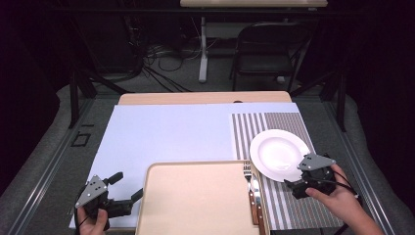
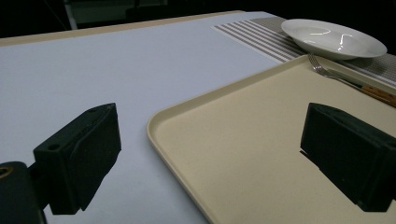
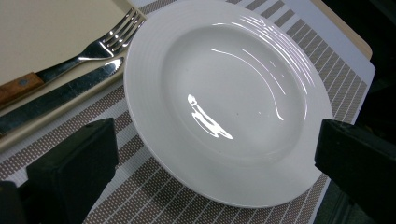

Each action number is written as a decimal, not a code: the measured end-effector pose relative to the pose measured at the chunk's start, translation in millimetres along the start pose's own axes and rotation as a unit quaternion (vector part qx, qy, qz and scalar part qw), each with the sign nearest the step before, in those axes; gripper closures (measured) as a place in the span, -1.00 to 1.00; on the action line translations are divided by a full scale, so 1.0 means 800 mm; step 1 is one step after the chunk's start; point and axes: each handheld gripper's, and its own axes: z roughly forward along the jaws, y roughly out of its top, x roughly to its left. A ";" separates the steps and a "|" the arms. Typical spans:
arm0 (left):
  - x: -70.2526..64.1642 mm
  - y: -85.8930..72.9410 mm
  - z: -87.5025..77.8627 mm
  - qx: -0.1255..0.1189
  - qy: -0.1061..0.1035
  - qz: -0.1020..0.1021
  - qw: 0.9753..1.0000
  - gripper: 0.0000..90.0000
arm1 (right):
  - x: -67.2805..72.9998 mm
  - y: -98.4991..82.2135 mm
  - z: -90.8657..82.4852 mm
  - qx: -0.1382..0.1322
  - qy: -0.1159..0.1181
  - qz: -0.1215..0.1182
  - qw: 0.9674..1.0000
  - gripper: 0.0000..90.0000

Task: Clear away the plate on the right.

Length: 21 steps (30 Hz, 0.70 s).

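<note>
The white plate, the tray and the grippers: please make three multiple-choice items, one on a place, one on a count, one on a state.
1. Where does the white plate rest?
A. on the striped placemat
B. in the beige tray
C. on the bare blue table cover

2. How many pieces of cutlery lie along the tray's right edge?
A. one
B. two
C. four

3. How is the right gripper?
A. shut on the plate
B. shut on the fork
C. open, jaws either side of the plate

Answers:
1 A, stripes show all round the plate.
2 B, a fork and a knife.
3 C, the right gripper view shows both jaws wide apart, gripping nothing.
</note>
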 end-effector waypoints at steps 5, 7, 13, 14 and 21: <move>0.000 0.000 -0.001 -0.001 0.001 -0.001 1.000 -0.89 | 0.005 0.000 0.007 0.013 0.002 -0.039 0.999 -1.00; 0.001 0.000 0.000 0.000 0.001 -0.001 1.000 -0.89 | 0.008 0.000 0.009 0.018 -0.003 -0.058 0.998 -1.00; 0.000 0.000 0.000 0.001 0.002 -0.002 1.000 -0.89 | 0.014 -0.001 0.020 0.031 0.001 -0.112 0.993 -1.00; 0.000 0.000 0.000 0.001 0.001 -0.002 1.000 -0.89 | 0.015 -0.001 0.022 0.032 0.001 -0.117 0.993 -1.00; 0.001 -0.001 0.001 0.001 0.000 -0.003 1.000 -0.89 | 0.020 -0.007 0.037 0.048 -0.007 -0.140 0.989 -1.00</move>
